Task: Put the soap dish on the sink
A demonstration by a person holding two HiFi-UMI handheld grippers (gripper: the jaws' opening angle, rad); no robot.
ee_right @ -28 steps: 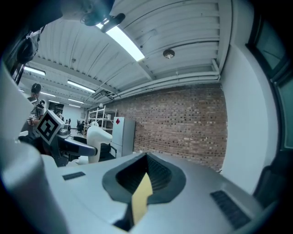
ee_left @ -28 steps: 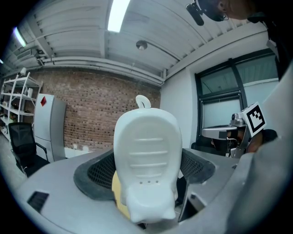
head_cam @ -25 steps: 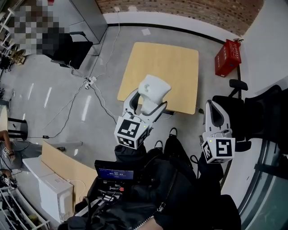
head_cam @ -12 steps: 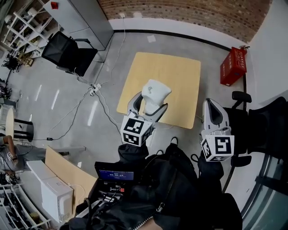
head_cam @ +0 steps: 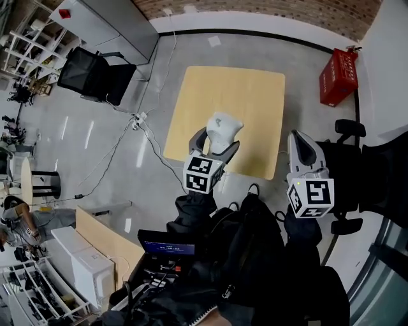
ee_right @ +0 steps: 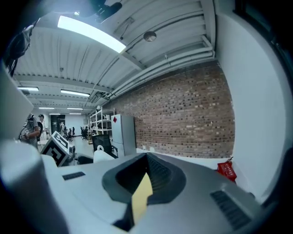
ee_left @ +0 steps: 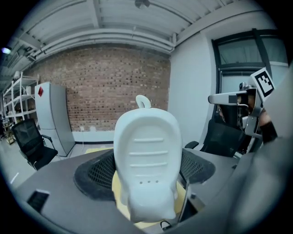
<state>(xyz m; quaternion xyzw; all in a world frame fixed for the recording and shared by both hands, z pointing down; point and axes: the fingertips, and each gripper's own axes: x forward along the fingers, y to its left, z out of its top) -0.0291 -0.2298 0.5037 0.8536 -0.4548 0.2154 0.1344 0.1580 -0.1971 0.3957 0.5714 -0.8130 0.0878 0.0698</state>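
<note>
The white soap dish [head_cam: 223, 129] is in your left hand-held gripper [head_cam: 215, 144], pinched at its near end between the two dark meshed pads. In the left gripper view it stands up out of the jaws with its ribbed face towards the camera: three raised bars, a row of three small holes below them, and a little loop at the top edge. In the head view it hangs over the near part of the pale wooden worktop [head_cam: 255, 89] – a sliver of that wood shows under the dish between the jaws, and whether the dish touches it cannot be told. Your right hand-held gripper [head_cam: 299, 145] is off to the right of the worktop's near corner, well apart from the dish. Its jaws are pressed nearly together, with only a thin wedge of the yellow wood showing through and nothing caught between them. Each gripper's marker cube [head_cam: 205, 175] sits nearest to you, above your dark sleeves. Beyond the worktop's far right corner a red crate [head_cam: 338, 75] stands on the grey floor [head_cam: 95, 159] against the white wall – a brick wall [head_cam: 255, 7] runs along the far side. To the left are a black office chair [head_cam: 95, 73], a grey cabinet [head_cam: 111, 19] and cables [head_cam: 153, 153] trailing across the floor.
</note>
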